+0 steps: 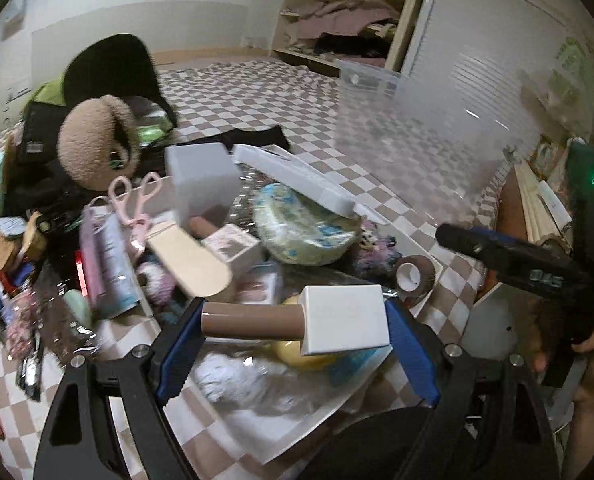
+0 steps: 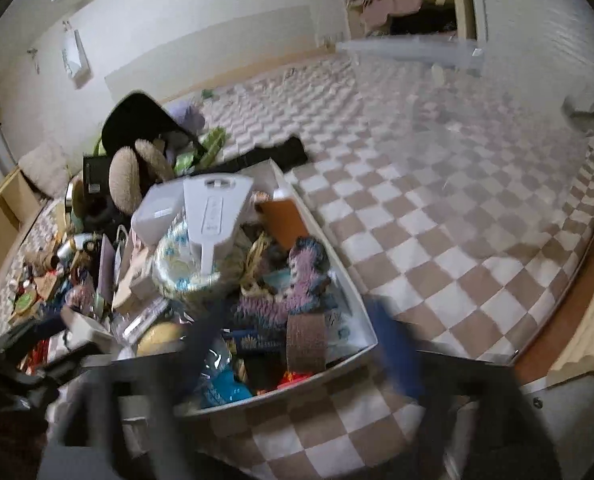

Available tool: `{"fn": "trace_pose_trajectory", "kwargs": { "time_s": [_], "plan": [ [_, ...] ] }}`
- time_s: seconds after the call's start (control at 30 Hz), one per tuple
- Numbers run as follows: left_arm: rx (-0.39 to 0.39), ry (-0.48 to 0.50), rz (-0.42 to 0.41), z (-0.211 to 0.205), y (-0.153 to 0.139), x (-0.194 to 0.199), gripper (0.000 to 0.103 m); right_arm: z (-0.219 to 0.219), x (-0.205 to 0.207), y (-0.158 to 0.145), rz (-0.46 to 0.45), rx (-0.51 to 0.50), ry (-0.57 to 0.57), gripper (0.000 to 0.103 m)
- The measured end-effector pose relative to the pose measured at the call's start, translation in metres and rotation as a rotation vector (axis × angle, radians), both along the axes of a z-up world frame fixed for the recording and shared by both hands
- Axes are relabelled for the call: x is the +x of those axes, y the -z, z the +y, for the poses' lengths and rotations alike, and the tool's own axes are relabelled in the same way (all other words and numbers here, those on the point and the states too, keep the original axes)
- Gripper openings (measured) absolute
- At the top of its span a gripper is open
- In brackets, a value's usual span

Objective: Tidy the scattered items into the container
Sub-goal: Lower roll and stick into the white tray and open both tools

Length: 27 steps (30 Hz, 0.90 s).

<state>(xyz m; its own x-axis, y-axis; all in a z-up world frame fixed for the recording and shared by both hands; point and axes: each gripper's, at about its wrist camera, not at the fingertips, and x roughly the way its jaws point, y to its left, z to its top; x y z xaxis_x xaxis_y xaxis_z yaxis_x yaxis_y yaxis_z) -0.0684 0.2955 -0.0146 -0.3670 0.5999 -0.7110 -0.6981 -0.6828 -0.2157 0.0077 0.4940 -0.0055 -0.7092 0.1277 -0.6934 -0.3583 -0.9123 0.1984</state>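
Left gripper (image 1: 295, 330), bottom centre of the left wrist view: blue pads clamped on a tube (image 1: 297, 320), which lies crosswise between them, brown body toward the left pad, square white cap toward the right. It is held above the tray's near end.

Right gripper (image 2: 297, 344), bottom of the right wrist view: heavily blurred; fingers seem apart with nothing between them, but I cannot tell for certain.

Just beyond, a shallow white tray (image 2: 361, 316) on the checkered cloth (image 2: 437, 240), heaped: brown tape roll (image 1: 415, 278), knitted purple piece (image 2: 297, 276), patterned bowl (image 1: 309, 228), white flat device (image 1: 297, 176) on top. Loose clutter left of the tray, pink scissors (image 1: 131, 200) among it. Farther back, upper right, a clear plastic bin (image 1: 417, 120).

Judgement: tube is being carried. Whether the tray or the clear bin is the intended container is not settled. Keep the clamp firm and the tube level; the cap end looks heavier. Release low, into a gap rather than onto the unstable heap.

Tube: smooth, rigid-looking, matte brown, clean white cap.
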Motion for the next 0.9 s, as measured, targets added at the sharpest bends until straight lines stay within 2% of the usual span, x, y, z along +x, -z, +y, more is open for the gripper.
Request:
{"fn": "trace_pose_trajectory", "kwargs": {
  "time_s": [0.2, 0.47, 0.53, 0.57, 0.6, 0.83, 0.9],
  "plan": [
    [-0.017, 0.055, -0.022, 0.03, 0.008, -0.002, 0.087, -0.001, 0.001, -0.012, 0.027, -0.016, -0.033, 0.085],
    [-0.027, 0.064, -0.057, 0.052, 0.017, -0.013, 0.087, -0.001, -0.003, -0.016, 0.043, -0.03, -0.057, 0.085],
    [-0.018, 0.054, -0.071, 0.052, 0.019, -0.014, 0.09, -0.001, -0.004, -0.016, 0.043, -0.034, -0.057, 0.085],
    [-0.01, 0.047, -0.076, 0.051, 0.02, -0.015, 0.1, -0.001, -0.005, -0.015, 0.043, -0.038, -0.057, 0.085],
    [-0.005, 0.04, -0.082, 0.05, 0.021, -0.015, 0.103, 0.0, -0.005, -0.015, 0.043, -0.041, -0.057, 0.085],
    [0.001, -0.003, -0.089, 0.035, 0.02, -0.016, 0.103, -0.005, -0.007, -0.013, 0.048, -0.049, -0.06, 0.085],
    [0.004, -0.016, -0.081, 0.031, 0.017, -0.016, 0.103, -0.006, -0.005, -0.013, 0.07, -0.056, -0.044, 0.094]
  ]
}}
